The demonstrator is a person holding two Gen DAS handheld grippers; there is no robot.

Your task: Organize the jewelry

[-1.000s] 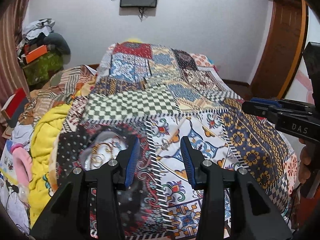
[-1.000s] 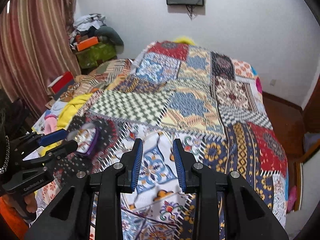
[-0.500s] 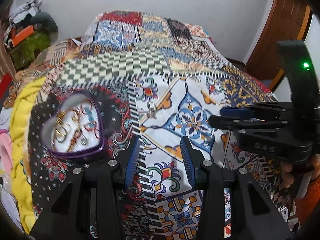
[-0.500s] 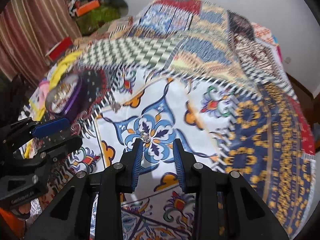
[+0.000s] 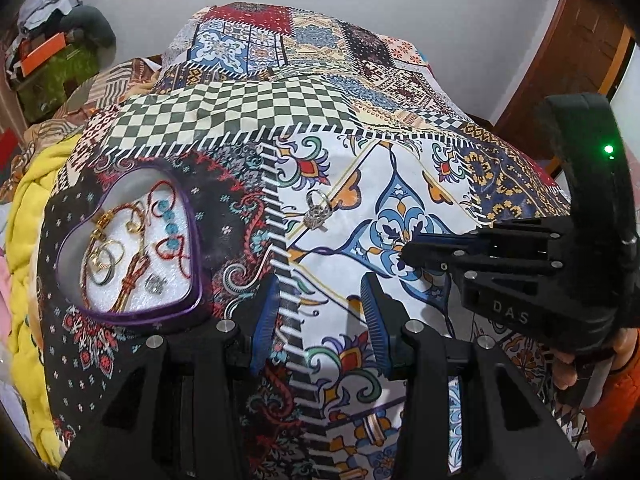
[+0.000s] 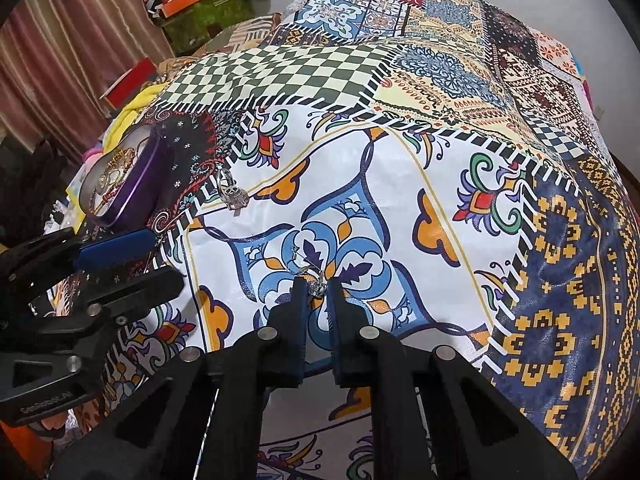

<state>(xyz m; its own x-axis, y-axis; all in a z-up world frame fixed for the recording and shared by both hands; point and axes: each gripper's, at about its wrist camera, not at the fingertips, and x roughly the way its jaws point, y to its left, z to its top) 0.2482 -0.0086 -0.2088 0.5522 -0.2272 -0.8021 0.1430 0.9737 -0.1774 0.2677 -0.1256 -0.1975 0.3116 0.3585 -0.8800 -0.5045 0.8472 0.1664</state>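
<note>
Left wrist view
- left gripper (image 5: pixel 320 316): jaws spread wide, nothing between the blue pads, hovering over the patchwork bedspread (image 5: pixel 248 108)
- heart tin (image 5: pixel 188 312): purple, heart-shaped, open, lying on the dark patch just left of the left finger; white foam inside
- tin contents: gold rings (image 5: pixel 105 258), red cord bracelet with turquoise beads (image 5: pixel 170 226), small silver piece (image 5: pixel 154 283), other gold bits, all tangled close
- loose ring (image 5: pixel 318 211): silver, ornate, on the white floral patch, right of the tin, apart from it, ahead of the left gripper
- right gripper (image 5: pixel 408 250): comes in from right edge, tips down at the blue flower motif; held by a hand (image 5: pixel 568 364) in an orange sleeve; grip not readable from here
- background: yellow blanket (image 5: pixel 28 216) left of the bed, white wall

Right wrist view
- right gripper (image 6: pixel 318 286): jaws nearly together, pinching a small silver ring (image 6: pixel 317 285) at the tips, right on the blue flower motif of the bedspread (image 6: pixel 440 208)
- loose ring (image 6: pixel 232 192): second silver ring, on the white patch edge, between tin and right gripper
- heart tin (image 6: pixel 140 184): upper left, seen side-on, jewelry visible inside
- left gripper (image 6: pixel 132 260): at left edge, jaws apart, empty
- background: striped curtain (image 6: pixel 68 40) at left
</note>
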